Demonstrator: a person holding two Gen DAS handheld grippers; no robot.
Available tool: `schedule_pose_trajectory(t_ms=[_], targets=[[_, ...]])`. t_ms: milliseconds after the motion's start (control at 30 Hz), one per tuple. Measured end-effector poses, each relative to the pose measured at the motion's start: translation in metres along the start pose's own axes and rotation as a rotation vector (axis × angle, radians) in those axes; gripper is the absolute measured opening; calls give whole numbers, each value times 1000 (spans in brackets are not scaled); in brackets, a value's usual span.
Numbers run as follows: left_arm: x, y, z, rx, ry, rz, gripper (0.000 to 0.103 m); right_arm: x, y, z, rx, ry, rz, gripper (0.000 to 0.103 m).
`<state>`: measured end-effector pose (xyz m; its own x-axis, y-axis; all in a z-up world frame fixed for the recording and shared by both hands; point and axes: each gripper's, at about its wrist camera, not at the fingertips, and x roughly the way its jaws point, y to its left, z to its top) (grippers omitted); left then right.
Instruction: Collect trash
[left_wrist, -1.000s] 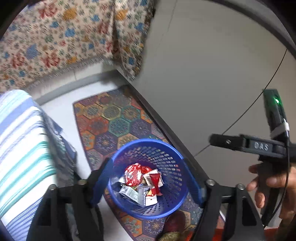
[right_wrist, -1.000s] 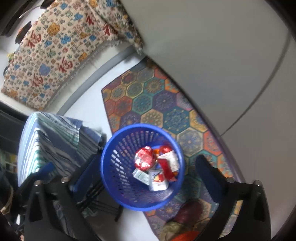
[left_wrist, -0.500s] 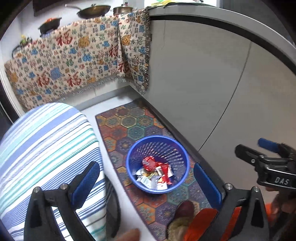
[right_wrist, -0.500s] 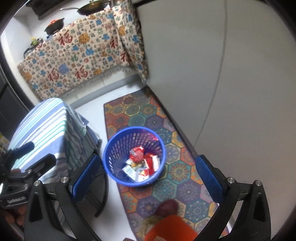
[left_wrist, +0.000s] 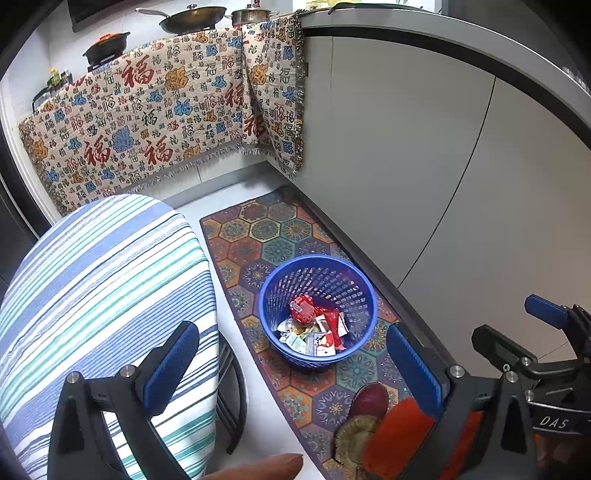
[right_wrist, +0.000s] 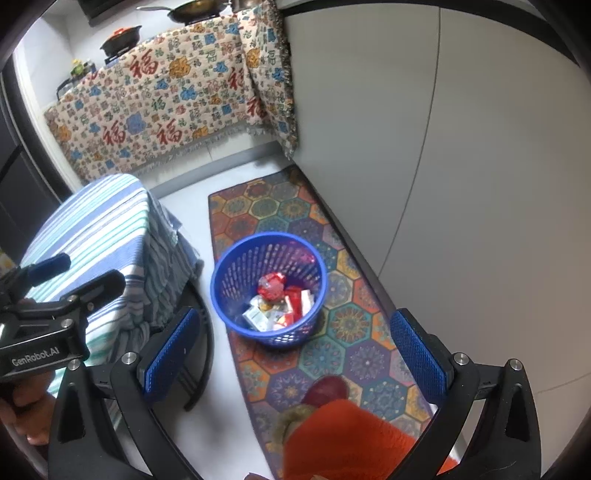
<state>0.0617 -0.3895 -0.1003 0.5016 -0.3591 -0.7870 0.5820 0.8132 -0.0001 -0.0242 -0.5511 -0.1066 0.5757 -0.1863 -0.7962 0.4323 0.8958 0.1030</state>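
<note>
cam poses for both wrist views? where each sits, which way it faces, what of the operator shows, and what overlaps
Left wrist: sits on the left gripper, held high and angled down at the blue basket on the patterned rug; shows its own open fingers, the right gripper and the person's foot.
Right wrist: on the right gripper, also looking down at the basket; shows its open fingers, the left gripper and the orange garment.
Shared: basket with wrappers, rug, striped table cover, grey cabinets.

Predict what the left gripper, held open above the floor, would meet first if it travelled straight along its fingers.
Probably the blue perforated plastic basket: it sits centred between the left gripper's open fingers, wrappers inside. Nothing appears to lie between, though fisheye depth is uncertain.
</note>
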Motion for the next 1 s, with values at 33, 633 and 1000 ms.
schedule_pose_trajectory(t_ms=[33, 633, 1000], targets=[[-1, -1, 0, 5, -2, 1, 103, -1, 2, -2, -2, 2, 0, 103], [-1, -4, 3, 12, 10, -1, 103, -5, 8, -6, -21, 7, -25, 103], [-2, -2, 3, 12, 8, 2, 103, -6, 8, -6, -16, 14, -20, 103]])
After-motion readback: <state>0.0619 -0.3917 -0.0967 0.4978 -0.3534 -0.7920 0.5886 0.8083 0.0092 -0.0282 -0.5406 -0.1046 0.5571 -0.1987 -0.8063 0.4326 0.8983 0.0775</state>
